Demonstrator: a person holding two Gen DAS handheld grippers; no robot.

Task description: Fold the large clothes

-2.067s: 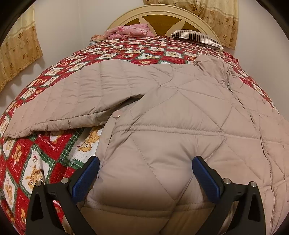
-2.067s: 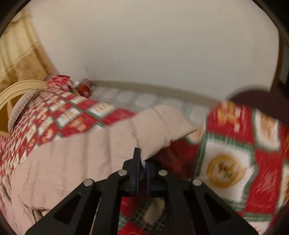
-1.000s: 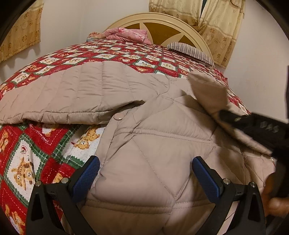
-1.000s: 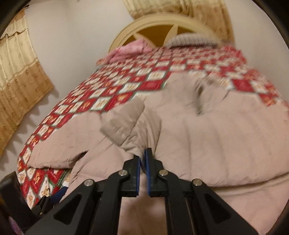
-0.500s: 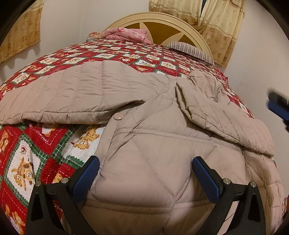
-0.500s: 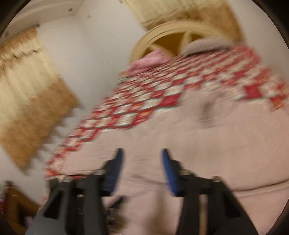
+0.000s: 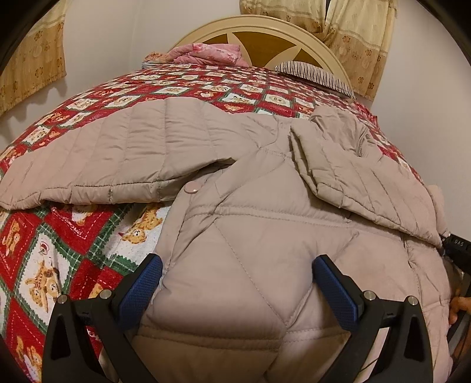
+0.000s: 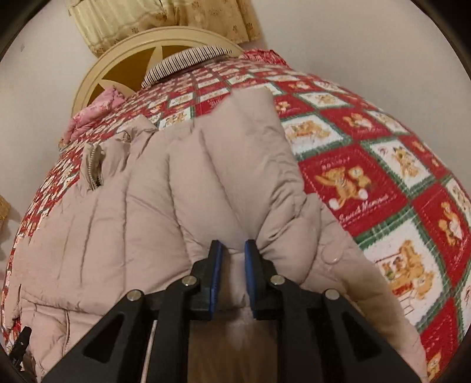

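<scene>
A large beige quilted jacket (image 7: 250, 229) lies spread on the bed. One sleeve (image 7: 112, 165) stretches out to the left; the other sleeve (image 7: 353, 176) lies folded across the body. My left gripper (image 7: 235, 282) is open, its blue pads either side of the jacket's lower hem, not closed on it. In the right wrist view my right gripper (image 8: 233, 265) is nearly shut, pinching a bunched fold of the jacket (image 8: 188, 188) at its right edge. A zipper (image 8: 94, 168) shows near the collar.
The bed has a red, green and white bear-print quilt (image 7: 44, 259) that also shows in the right wrist view (image 8: 382, 188). A cream headboard (image 7: 256, 26), pink bedding (image 7: 206, 53) and a striped pillow (image 7: 318, 76) are at the far end. Walls and curtains surround the bed.
My right gripper carried the right sleeve across the jacket's body, let it go, opened, then swung back and closed on the jacket's right edge. My left gripper stayed open at the hem.
</scene>
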